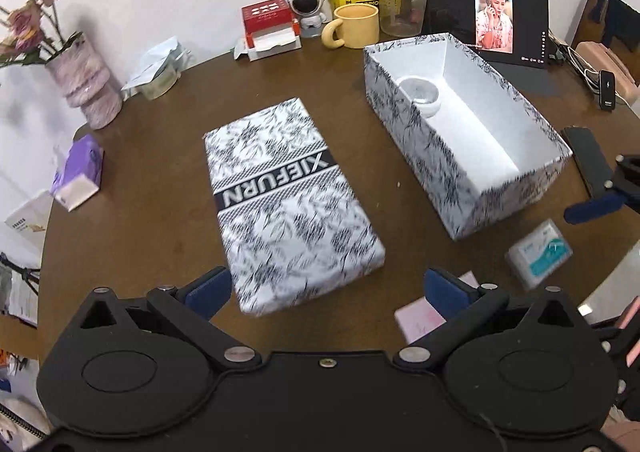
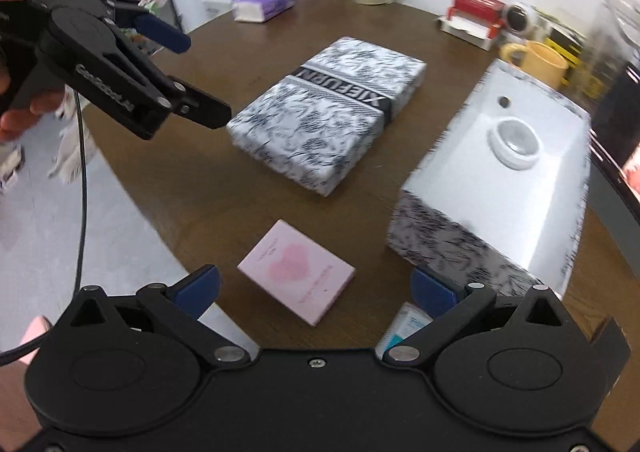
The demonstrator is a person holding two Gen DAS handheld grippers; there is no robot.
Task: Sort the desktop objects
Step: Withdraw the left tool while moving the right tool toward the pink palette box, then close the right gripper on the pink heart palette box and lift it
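Pink card (image 2: 296, 271), lower centre of the right wrist frame, lies flat on the counter (image 2: 224, 192) near the open patterned box (image 2: 496, 188); likely light, thin, stiff, best pinched at an edge; both right gripper (image 2: 316, 288) and left gripper (image 1: 326, 288) jaws wide open, empty.

The right gripper (image 2: 316, 288) hangs above the near edge of a round brown table (image 2: 200, 180), its blue-padded jaws spread wide with nothing between them. Just ahead of it lies a pink card (image 2: 296, 272) with a heart printed on it. Beyond the card rests a closed patterned box lid (image 2: 328, 112), lettered across a dark band. To the right stands an open box (image 2: 500, 192) in the same pattern, with a small round white dish (image 2: 516, 144) on its floor. At upper left the left gripper (image 2: 192, 76) is held in a hand (image 2: 16, 112), jaws parted, empty. A yellow mug (image 2: 536, 60) stands behind the box.
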